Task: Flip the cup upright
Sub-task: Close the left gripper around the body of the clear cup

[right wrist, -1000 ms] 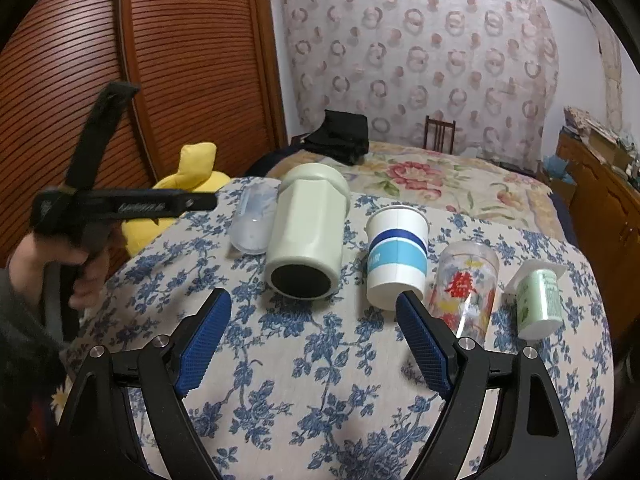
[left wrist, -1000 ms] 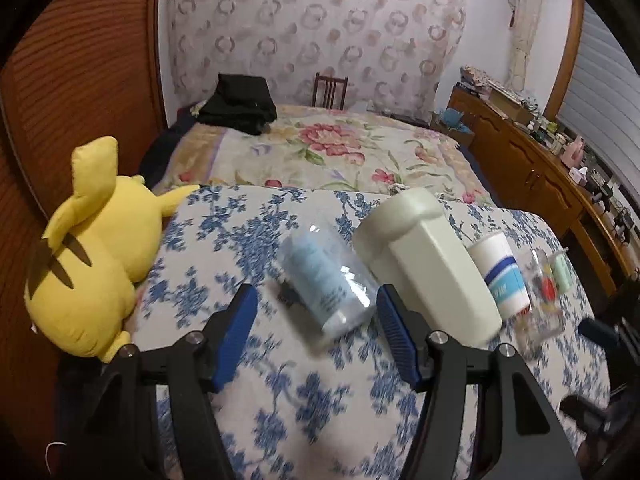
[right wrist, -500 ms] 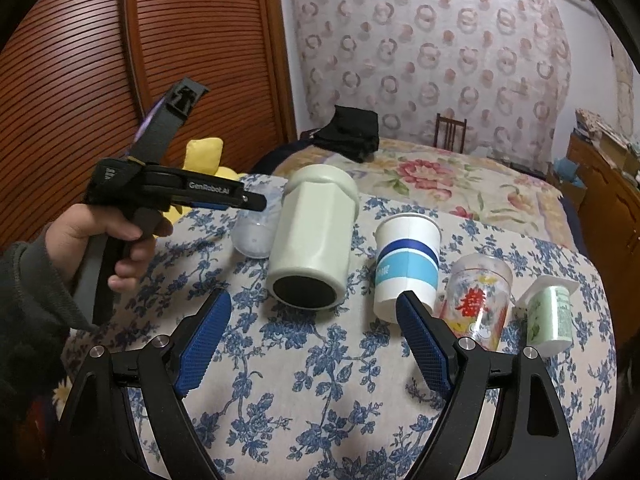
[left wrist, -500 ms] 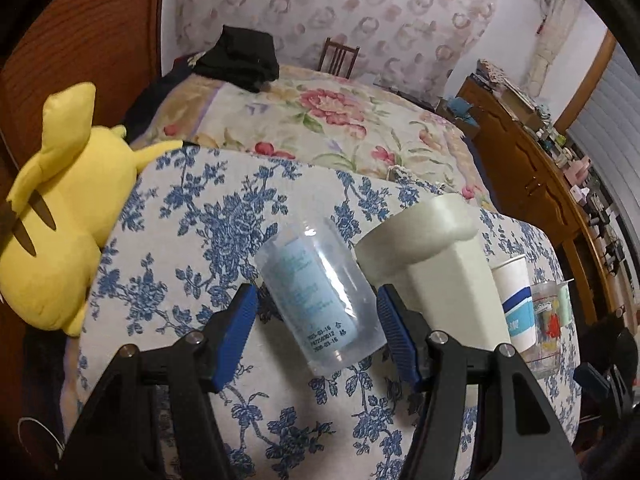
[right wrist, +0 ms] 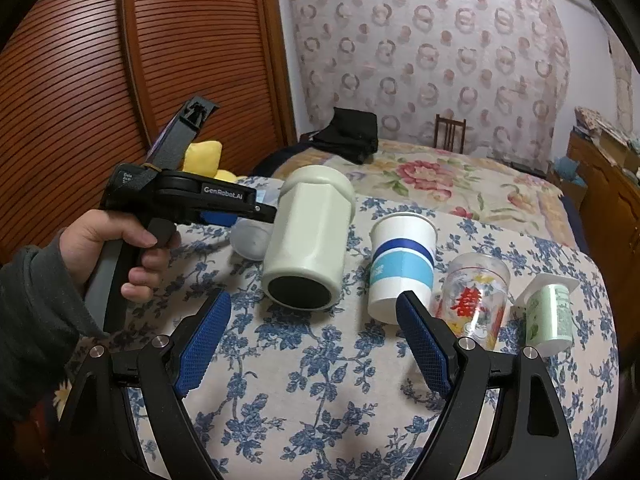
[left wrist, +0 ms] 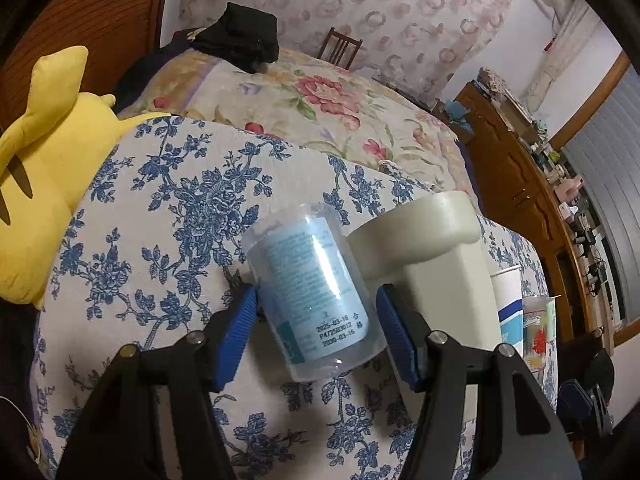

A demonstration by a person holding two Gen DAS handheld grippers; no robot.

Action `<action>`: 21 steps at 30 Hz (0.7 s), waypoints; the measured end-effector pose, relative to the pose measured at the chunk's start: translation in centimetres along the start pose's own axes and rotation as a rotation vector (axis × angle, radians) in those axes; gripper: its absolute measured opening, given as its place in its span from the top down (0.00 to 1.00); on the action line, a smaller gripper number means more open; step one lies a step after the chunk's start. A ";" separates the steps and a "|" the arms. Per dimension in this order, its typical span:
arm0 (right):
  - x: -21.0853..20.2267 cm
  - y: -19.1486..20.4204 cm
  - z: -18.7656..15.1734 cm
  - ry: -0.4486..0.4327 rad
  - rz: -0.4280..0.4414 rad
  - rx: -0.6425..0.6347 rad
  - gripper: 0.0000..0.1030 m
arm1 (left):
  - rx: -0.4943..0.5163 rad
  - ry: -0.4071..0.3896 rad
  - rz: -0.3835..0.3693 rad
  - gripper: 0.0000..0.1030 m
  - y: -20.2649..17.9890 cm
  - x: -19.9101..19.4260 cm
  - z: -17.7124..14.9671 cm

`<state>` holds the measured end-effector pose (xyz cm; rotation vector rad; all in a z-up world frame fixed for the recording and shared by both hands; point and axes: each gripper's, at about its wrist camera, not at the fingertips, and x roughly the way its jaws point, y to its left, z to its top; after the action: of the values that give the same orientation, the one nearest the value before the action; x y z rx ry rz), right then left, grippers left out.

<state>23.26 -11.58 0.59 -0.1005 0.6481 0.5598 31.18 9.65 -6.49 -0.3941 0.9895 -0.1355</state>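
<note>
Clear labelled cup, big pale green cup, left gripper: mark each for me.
Clear labelled cup (left wrist: 316,292): left wrist view, on its blue label.
Big pale green cup (right wrist: 308,240): right wrist view, on its side wall.
Left gripper (left wrist: 316,320): left wrist view, midway between the blue fingertips.

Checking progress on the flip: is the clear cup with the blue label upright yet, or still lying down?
Still lying down. The clear cup rests on its side on the floral tablecloth, between the open left tongs, beside the cream jar.

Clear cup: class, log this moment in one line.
left tool: open, straddling lying clear cup | right tool: open, idle
</note>
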 end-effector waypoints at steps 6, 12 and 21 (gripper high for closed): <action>-0.1 -0.2 -0.3 0.003 -0.008 -0.001 0.16 | 0.043 -0.038 0.039 0.46 0.0 -1.5 -0.6; -0.8 0.1 -0.6 -0.014 -0.019 0.002 0.16 | 0.084 -0.091 0.060 0.47 -0.1 -4.6 -1.5; -3.4 -0.3 -2.2 -0.047 -0.070 0.020 0.16 | 0.146 -0.151 0.007 0.48 -1.7 -9.0 -4.8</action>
<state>19.99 -13.96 0.87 -0.0909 0.6020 0.4873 22.34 9.45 -1.08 -0.2624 0.8264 -0.1681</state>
